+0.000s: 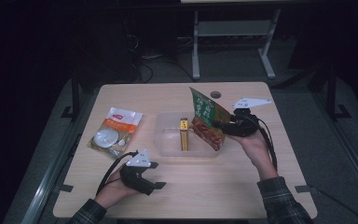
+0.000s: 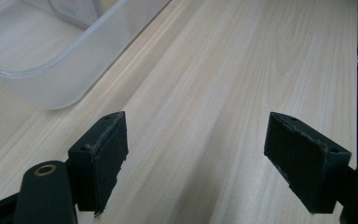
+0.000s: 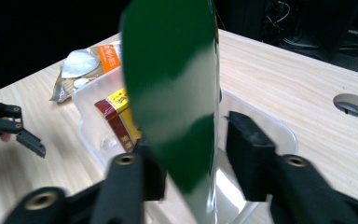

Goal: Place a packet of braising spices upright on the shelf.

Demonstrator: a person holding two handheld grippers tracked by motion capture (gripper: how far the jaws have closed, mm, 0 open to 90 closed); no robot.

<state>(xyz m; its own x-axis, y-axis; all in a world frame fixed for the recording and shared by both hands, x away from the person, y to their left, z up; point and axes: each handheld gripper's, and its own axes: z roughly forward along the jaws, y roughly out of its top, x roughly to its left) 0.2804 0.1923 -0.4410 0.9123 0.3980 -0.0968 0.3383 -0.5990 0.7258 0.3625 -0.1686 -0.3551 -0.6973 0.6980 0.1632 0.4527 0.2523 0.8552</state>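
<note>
The right gripper (image 1: 216,125) reaches in from the right side of the table (image 1: 242,186) and has a green packet (image 1: 207,117) standing on edge between its jaws, over the right end of a clear plastic tub (image 1: 165,140); in the right gripper view the packet (image 3: 177,88) rises between the two black jaws, lying against the left one while a clear gap shows between it and the right one — so the jaws stand apart and are not clamped on it (the packet's lower edge is hidden in that view). Inside the tub (image 3: 279,130) lies a small yellow and dark red box (image 1: 184,134), lengthwise near the middle; the box (image 3: 119,116) shows just behind the packet.

The left gripper (image 1: 161,175) rests low at the near left of the table, held in the person's left hand (image 1: 116,186); its fingers (image 2: 100,158) are wide apart with only bare wood between them, and a corner of the tub (image 2: 51,79) sits just ahead of it, not touching.

Well to the left of the tub lies an orange and white packet (image 1: 114,130), flat on the table and apart from both grippers.
</note>
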